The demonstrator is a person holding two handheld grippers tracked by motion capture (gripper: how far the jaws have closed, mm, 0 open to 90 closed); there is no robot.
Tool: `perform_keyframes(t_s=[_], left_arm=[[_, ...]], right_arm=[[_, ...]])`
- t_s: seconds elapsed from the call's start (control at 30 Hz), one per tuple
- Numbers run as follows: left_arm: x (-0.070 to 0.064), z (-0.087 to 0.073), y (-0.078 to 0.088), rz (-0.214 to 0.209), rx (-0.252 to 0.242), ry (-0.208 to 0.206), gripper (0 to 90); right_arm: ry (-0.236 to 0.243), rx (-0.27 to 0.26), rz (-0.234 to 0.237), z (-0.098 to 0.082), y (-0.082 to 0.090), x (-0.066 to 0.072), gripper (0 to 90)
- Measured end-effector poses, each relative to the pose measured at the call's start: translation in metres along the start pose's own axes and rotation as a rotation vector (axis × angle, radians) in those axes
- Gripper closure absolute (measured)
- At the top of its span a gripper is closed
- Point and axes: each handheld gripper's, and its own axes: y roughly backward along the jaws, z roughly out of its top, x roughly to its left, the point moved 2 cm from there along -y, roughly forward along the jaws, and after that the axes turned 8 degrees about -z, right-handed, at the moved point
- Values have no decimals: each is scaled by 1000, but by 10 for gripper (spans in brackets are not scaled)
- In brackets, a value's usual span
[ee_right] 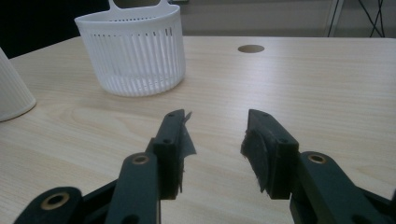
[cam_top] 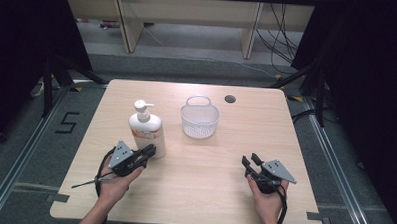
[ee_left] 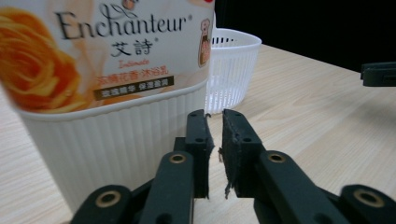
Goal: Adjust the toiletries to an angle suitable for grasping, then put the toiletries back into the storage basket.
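Apparently lining up a grab, the left gripper (ee_left: 214,140) sits just beside the pump bottle (cam_top: 146,131) near the basket (cam_top: 200,120), jaws barely parted around nothing, while the right gripper (ee_right: 215,149) waits open over bare table (cam_top: 209,182).

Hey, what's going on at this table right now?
A person holds a hand-held gripper in each hand at a wooden table. The left hand-held gripper sits right beside a white pump bottle, its jaws slightly apart with nothing between them. The right hand-held gripper waits open, apart from everything. A white basket stands farther back.
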Motion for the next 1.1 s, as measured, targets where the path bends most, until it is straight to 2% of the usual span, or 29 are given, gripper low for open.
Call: perform_keyframes(t_s=[0.07, 0.1, 0.17, 0.3, 0.37, 0.4, 0.47, 0.67, 0.7, 0.73, 0.77, 0.8, 0.9, 0.93, 0.97, 1.07, 1.1], left_arm=[[0, 1, 5, 13, -12, 6, 737], [-1, 1, 8, 17, -20, 9, 710], [-1, 1, 12, 31, -24, 10, 658], [0, 1, 17, 59, -32, 19, 559], [1, 0, 19, 61, -48, 25, 540], [1, 0, 20, 70, -41, 29, 531], [1, 0, 21, 70, -60, 30, 505], [-1, 5, 24, 84, -77, 30, 472], [-1, 7, 23, 86, -82, 29, 471], [-1, 8, 23, 89, -84, 30, 469], [-1, 9, 23, 90, -81, 27, 468], [-2, 10, 21, 87, -97, 22, 477], [-4, 16, 21, 117, -107, -14, 490], [-5, 18, 22, 124, -109, -19, 495], [-6, 20, 23, 132, -122, -14, 501], [-8, 28, 25, 145, -138, -29, 507], [-8, 30, 25, 150, -145, -33, 508]], right_arm=[[-16, 7, 5, 0, 0, 2, 571], [5, 3, -4, 0, 0, 1, 568], [10, 4, -2, 0, 0, 1, 562], [-16, 5, 14, -1, 1, 3, 556], [6, 2, -12, 0, 2, 2, 555], [7, -2, -4, 0, 1, 1, 554], [11, -1, -12, 0, 1, 1, 553], [-17, 9, 8, 0, 1, 3, 546], [0, 2, 2, -1, 1, 2, 545], [-9, 4, -8, 0, 1, 2, 545], [-23, -2, 3, 0, 0, 3, 544], [-2, -1, 4, 0, 1, 1, 543], [0, 1, 0, 0, 1, 1, 542], [-39, 10, 2, -1, 1, 4, 541], [-8, 11, 3, 0, 0, 2, 541], [-14, 12, 18, 0, -1, 3, 541], [-9, 16, 0, 0, 0, 2, 540]])
